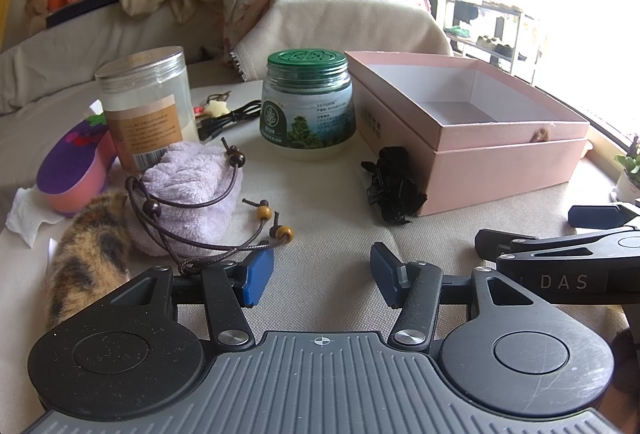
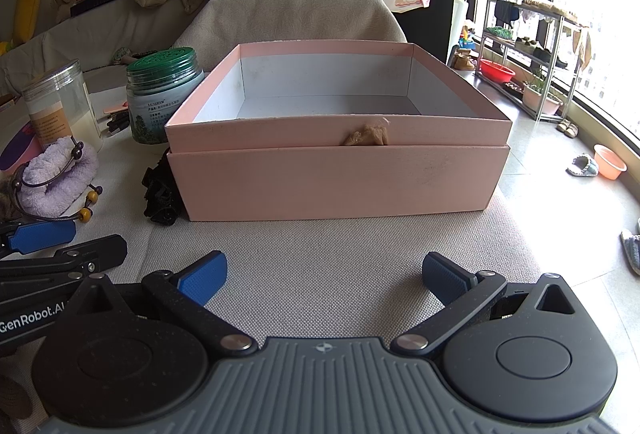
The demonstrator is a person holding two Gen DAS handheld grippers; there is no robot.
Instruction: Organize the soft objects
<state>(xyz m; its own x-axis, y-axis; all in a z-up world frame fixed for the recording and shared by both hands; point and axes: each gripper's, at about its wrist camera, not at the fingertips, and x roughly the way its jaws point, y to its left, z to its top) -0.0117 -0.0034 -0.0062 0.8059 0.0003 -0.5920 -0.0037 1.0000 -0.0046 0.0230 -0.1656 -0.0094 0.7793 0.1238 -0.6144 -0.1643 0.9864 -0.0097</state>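
Beige cloth-covered table (image 2: 328, 246), sofa (image 1: 80, 46) behind, window at 2 o'clock. Open pink box (image 2: 336, 138) at 12 of right gripper (image 2: 324, 278), fingers spread, nothing between. Left gripper (image 1: 322, 274) spread too; lilac towel (image 1: 192, 190) at 10 o'clock, corded beads touching its left finger. Only left view shows calico plush (image 1: 88, 254).

- Ahead of your left claw (image 1: 322, 276), bare table (image 1: 320, 202) runs up to the green-lidded jar (image 1: 307, 104).
- Left of that lane, the lilac towel (image 1: 192, 190) and its beaded cord (image 1: 208, 230) crowd in; the cord lies against the left finger.
- To its right, black fabric (image 1: 394, 186) lies against the pink box (image 1: 472, 138).
- Your right claw (image 2: 324, 278) faces open cloth up to the box wall (image 2: 336, 182); the box top is open.
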